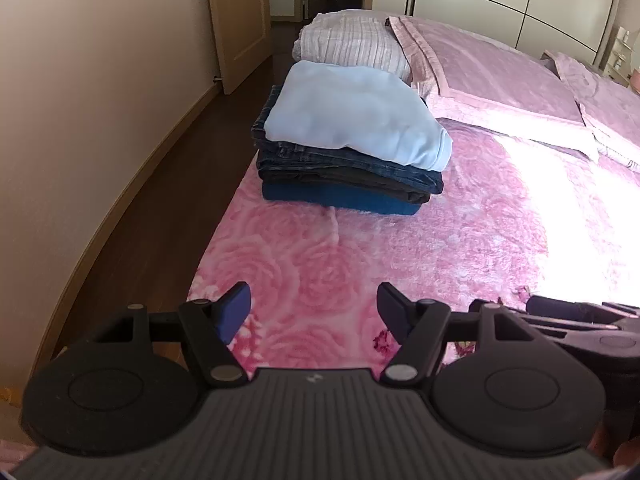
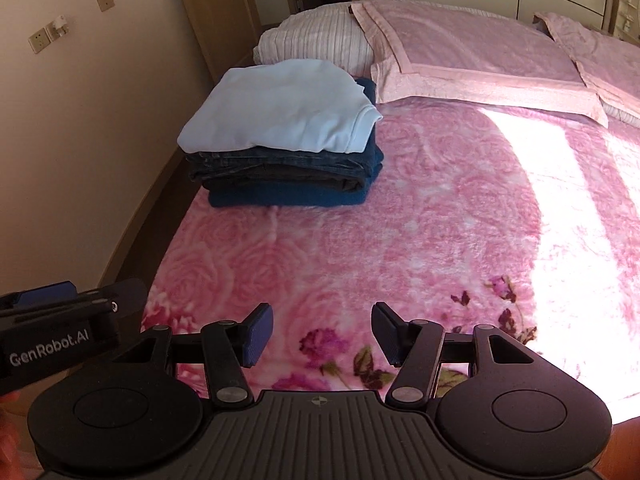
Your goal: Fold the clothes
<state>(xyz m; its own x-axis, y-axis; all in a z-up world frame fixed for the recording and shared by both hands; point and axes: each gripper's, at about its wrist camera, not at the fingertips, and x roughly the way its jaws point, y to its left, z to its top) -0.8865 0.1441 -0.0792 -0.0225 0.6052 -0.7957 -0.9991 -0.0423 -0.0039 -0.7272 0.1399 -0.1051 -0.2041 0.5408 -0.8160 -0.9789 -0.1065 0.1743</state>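
The left gripper [image 1: 314, 312] hangs over the pink rose-patterned blanket [image 1: 360, 256] on the bed, its jaws spread wide with nothing between them. The right gripper [image 2: 322, 334] sits just beside it, jaws likewise wide apart and empty. Well ahead, near the bed's left edge, stands a stack of folded clothes [image 1: 344, 176]: a pale blue top [image 1: 352, 120] on dark jeans [image 1: 340, 164].
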